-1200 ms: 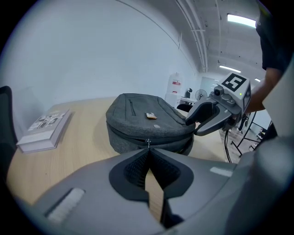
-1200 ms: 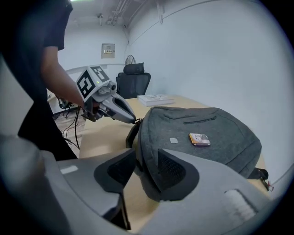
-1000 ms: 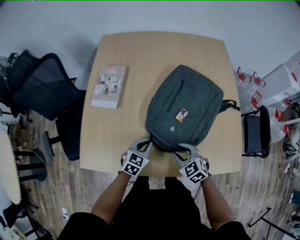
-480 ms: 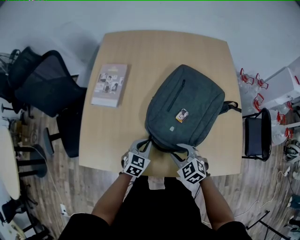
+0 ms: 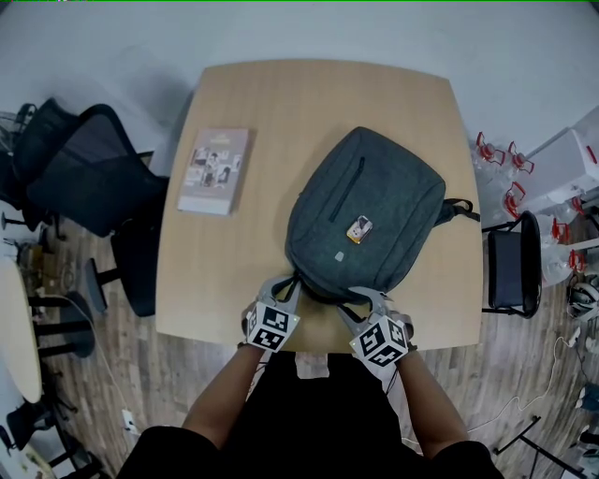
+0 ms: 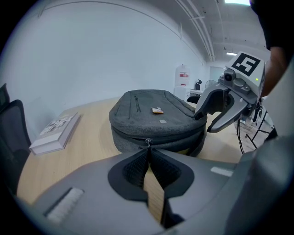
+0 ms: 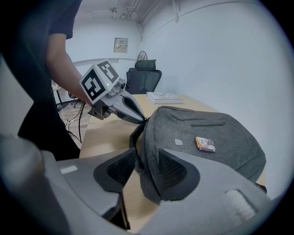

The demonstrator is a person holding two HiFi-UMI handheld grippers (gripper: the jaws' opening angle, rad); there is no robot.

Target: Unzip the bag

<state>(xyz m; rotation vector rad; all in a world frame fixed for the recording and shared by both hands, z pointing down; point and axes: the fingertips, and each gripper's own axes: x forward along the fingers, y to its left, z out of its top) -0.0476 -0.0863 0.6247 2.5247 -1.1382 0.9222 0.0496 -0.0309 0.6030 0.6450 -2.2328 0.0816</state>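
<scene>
Jaws clamped on bag (image 5: pixel 374 201), left gripper (image 5: pixel 289 286) and right gripper (image 5: pixel 361 298) tilt downward.

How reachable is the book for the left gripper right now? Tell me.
Probably yes: bare table lies between the left gripper and the book, with the backpack off to the side. But its jaws look shut on the zipper pull, so it must let go first.

Floor: pale wood planks (image 5: pixel 112 374), loose cables (image 5: pixel 519 402) trailing at the right.
Walls: plain white (image 6: pixel 92 59), with a small notice (image 7: pixel 121 43) high on the far one.
Table: light wooden top (image 5: pixel 281 103) with rounded corners.
Chairs: a black office chair (image 5: pixel 84 178) left of the table and a black seat (image 5: pixel 512 267) right of it.
Light: a lit ceiling panel (image 6: pixel 236 2), giving even, cool light.
Far corner: a standing fan (image 7: pixel 142 56).
</scene>
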